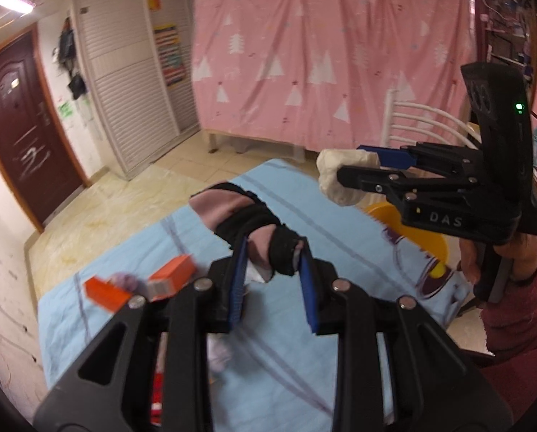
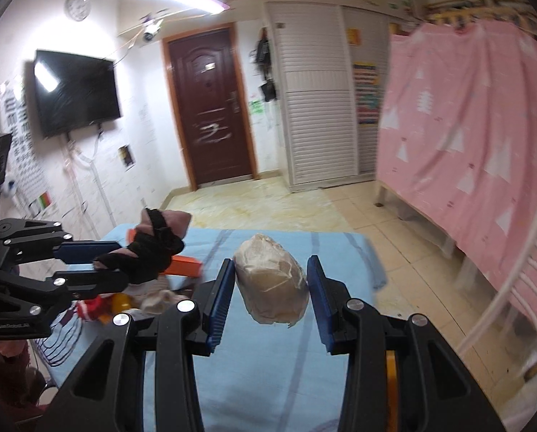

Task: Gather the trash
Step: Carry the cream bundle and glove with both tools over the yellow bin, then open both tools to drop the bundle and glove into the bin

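My left gripper (image 1: 274, 255) is shut on a black and pink cloth bundle (image 1: 247, 216), held above the blue-clothed table (image 1: 304, 324). From the right wrist view the same left gripper (image 2: 121, 262) and cloth bundle (image 2: 157, 244) appear at the left. My right gripper (image 2: 270, 270) is shut on a crumpled white paper wad (image 2: 272, 280), its blue pads pressing both sides. The left wrist view has the right gripper (image 1: 355, 169) with the paper wad (image 1: 335, 180) at upper right, above a yellow tub (image 1: 412, 234). Both loads hang clear of the table.
Orange boxes (image 1: 175, 277) (image 1: 106, 293), a pale tissue (image 2: 157, 302) and red and yellow scraps (image 2: 99, 306) lie on the table's left part. A pink curtain (image 1: 322, 72), a white chair (image 1: 423, 126), slatted cupboards (image 2: 315, 108) and a brown door (image 2: 211, 108) surround the tiled floor.
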Demonstrator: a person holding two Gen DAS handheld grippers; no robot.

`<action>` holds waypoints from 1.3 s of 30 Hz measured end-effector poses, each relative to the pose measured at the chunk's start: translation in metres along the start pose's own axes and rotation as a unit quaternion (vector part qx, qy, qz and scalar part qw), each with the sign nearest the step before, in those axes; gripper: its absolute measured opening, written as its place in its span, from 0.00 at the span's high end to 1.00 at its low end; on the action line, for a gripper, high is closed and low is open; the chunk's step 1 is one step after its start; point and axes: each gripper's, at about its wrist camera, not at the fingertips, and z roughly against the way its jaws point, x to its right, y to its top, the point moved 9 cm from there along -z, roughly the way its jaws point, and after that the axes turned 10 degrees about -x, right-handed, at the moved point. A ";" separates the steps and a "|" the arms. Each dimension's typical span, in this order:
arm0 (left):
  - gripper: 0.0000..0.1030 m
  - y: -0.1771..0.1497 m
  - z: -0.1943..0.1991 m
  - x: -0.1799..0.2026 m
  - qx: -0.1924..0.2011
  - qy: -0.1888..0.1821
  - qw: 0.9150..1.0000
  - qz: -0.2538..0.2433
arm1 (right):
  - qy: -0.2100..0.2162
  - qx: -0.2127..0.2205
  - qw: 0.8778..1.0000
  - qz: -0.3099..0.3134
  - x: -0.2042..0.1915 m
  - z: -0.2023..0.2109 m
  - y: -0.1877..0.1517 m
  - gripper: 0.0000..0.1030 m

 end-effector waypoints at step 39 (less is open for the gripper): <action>0.32 0.069 -0.101 0.171 -0.093 -0.137 0.985 -0.045 | -0.115 -0.012 0.977 -0.177 0.189 0.041 -0.100 0.62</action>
